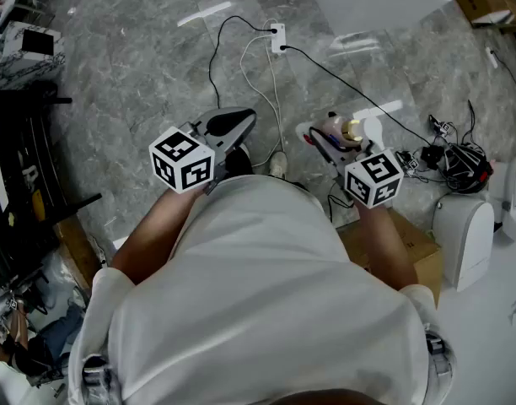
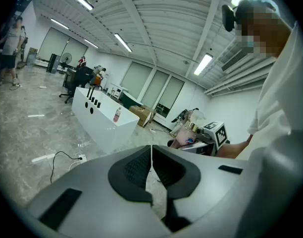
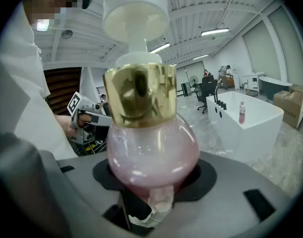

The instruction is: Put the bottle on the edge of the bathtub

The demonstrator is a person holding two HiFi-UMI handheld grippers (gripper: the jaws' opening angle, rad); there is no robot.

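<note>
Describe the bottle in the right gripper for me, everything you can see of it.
The round clear bottle of pink liquid looks like glass or plastic, with a shiny gold collar and a white pump head beyond it. It points out along the right gripper, whose jaws clamp its bulbous belly. Nothing else touches it.

Open lab hall; grey stone floor (image 1: 131, 74), ceiling strip lights (image 2: 123, 42), freestanding white bathtub (image 3: 240, 133).

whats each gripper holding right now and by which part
The right gripper holds the pink pump bottle by its round body, below the gold collar. The left gripper is shut with nothing in it.
</note>
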